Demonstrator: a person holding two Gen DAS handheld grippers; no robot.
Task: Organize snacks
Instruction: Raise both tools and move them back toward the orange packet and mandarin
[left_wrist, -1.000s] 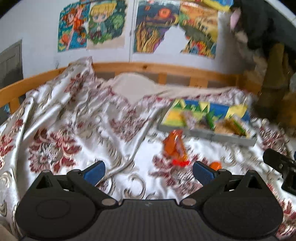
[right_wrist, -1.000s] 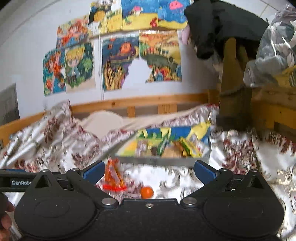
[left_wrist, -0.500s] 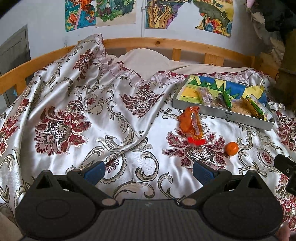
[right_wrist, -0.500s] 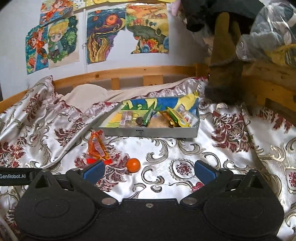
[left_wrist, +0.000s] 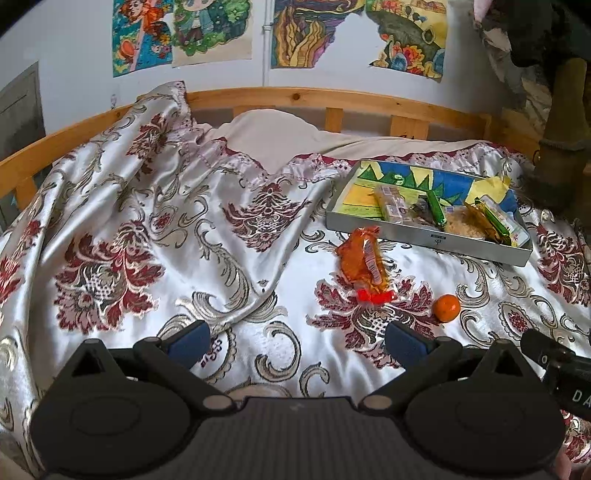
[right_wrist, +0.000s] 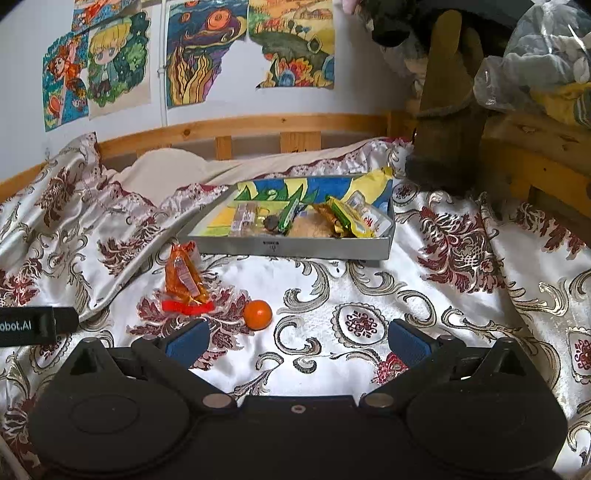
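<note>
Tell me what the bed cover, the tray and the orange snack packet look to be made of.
Bed cover: satin-like woven fabric, judging by its bright sheen and soft folds.
Tray: likely thin metal or grey card; flat matte walls, crisp corners; cannot tell which.
Orange snack packet: glossy translucent plastic film, crinkled, with glare spots.
</note>
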